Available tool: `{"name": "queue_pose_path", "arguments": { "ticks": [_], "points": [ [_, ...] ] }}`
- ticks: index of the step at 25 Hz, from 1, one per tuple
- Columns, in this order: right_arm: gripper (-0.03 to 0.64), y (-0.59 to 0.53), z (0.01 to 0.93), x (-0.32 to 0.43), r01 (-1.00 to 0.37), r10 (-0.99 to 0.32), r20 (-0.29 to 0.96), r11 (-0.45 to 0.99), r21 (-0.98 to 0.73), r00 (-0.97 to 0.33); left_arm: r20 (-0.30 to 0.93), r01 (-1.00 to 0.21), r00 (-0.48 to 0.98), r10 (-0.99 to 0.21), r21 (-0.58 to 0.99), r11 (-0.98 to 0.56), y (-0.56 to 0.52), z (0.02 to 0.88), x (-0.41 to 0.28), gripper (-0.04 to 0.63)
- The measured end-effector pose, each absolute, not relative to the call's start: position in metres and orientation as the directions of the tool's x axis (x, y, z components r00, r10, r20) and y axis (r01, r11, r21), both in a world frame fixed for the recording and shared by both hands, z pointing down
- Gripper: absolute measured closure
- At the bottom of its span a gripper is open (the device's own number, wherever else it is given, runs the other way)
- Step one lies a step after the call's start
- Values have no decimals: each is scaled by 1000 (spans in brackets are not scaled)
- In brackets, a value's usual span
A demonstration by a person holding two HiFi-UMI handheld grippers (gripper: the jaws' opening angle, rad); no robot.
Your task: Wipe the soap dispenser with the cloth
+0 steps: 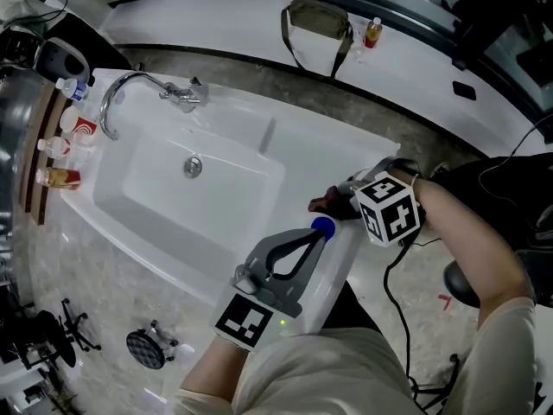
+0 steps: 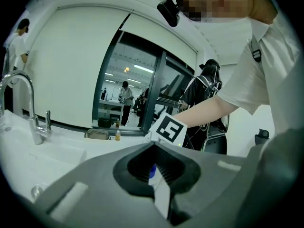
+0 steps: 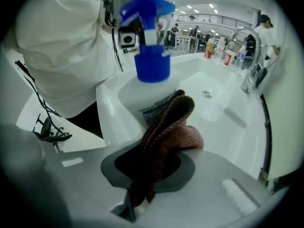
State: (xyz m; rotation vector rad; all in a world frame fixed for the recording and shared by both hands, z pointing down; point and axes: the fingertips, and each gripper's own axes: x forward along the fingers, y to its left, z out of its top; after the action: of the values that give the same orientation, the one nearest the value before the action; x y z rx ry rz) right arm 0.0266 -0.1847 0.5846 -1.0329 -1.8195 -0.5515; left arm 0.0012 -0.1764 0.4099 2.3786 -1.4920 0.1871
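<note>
The soap dispenser [image 1: 333,271] is a white bottle with a blue pump top [image 1: 322,226], and it stands on the sink's near right rim. My left gripper [image 1: 313,236] comes from below and is shut on it near the pump. In the left gripper view, a bit of blue and white shows between the closed jaws [image 2: 153,148]. My right gripper [image 1: 347,204] is shut on a brown cloth [image 1: 325,202]. In the right gripper view the cloth [image 3: 166,127] bunches out of the gripper [image 3: 159,141] and presses against the bottle's white body [image 3: 142,96], just below the blue pump [image 3: 151,42].
The white sink basin [image 1: 155,206] with its drain lies to the left, with a chrome faucet [image 1: 130,89] at its far corner. Small bottles [image 1: 62,150] line the left ledge. A bag [image 1: 318,20] and a small bottle [image 1: 372,33] sit on the far counter. A round strainer [image 1: 145,348] lies at lower left.
</note>
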Motion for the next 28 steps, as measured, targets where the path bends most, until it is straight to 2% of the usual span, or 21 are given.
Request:
{"name": "queue_pose_path", "arguments": {
  "ticks": [3,5,8,14,18,20,23,26,28],
  "points": [
    [541,-185,554,17,790,427,842,613,-2,-330,278,-889,454,-846,205,-410,-176,409,2,595],
    [541,-187,538,13,786,410,834,616,44,-369,279,-884,463,-841,208,-418,-176,409,3,595],
    [541,-188,529,10,783,392,837,619,67,-382,284,-879,474,-834,208,-429,-176,409,3,595],
    [540,-181,545,37,735,394,855,677,-23,-337,301,-884,466,-832,189,-427,-177,411,3,595],
    [540,-175,541,54,649,375,839,760,-35,-394,299,-876,481,-824,195,-440,-176,412,4,595],
    [540,-185,536,56,499,262,844,867,7,-467,257,-865,500,-827,200,-461,-176,404,5,595],
    [538,-210,531,61,81,-29,854,993,83,-520,186,-855,509,-840,225,-468,-172,385,-5,595],
    [538,-208,524,67,-314,-159,813,949,-31,-560,181,-845,529,-829,201,-496,-168,381,-26,595],
    [538,-198,521,71,-474,-209,775,871,-130,-596,205,-831,556,-806,141,-537,-168,393,-41,567]
  ]
}}
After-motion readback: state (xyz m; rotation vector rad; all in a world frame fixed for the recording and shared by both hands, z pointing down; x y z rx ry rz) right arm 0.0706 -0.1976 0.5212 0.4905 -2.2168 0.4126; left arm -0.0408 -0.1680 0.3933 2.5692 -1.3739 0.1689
